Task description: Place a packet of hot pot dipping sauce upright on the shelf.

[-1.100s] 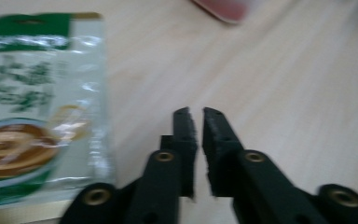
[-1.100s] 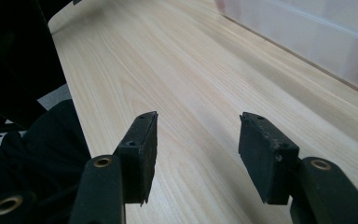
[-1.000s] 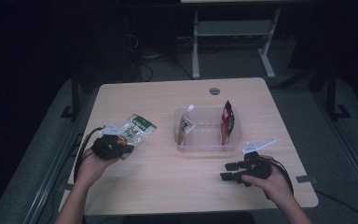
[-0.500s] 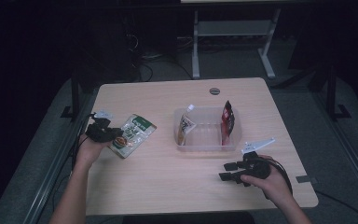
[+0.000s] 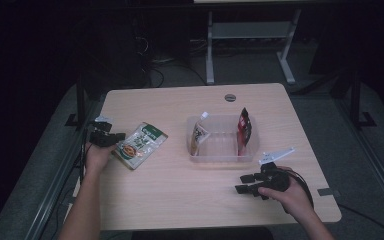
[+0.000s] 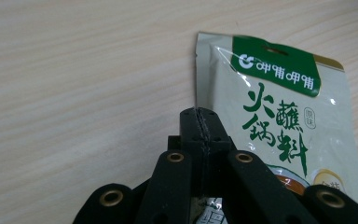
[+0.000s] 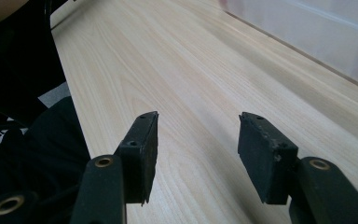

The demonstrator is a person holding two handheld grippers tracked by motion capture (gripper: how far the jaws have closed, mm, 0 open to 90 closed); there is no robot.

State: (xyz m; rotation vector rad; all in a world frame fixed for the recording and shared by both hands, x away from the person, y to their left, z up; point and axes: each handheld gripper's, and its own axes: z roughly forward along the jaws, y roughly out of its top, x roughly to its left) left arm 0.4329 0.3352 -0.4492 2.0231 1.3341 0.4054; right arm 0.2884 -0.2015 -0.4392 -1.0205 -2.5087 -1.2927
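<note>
A clear plastic tray (image 5: 223, 154) stood near the middle of the wooden table (image 5: 180, 200). It was rectangular, shallow, with translucent walls. Two pouches stood upright inside it: a pale spouted pouch (image 5: 198, 134) against the left end and a red-and-black pouch (image 5: 243, 126) against the right end. The floor between them lay bare.

The table surface was light wood-grain laminate, smooth and matt. A flat sachet (image 5: 141, 145), glossy film with a green header band and green printed characters, lay on the table left of the tray and well apart from it.

The left gripper (image 6: 200, 122) had just been closing. Its black jaws met tip to tip at the sachet's left edge; in the left gripper view the film passed under them, and whether the edge was pinched between the pads could not be told.

The right gripper (image 7: 196, 149) rested on the table near the tray's front right corner. Its jaws stood partly apart, with only bare table between them.
</note>
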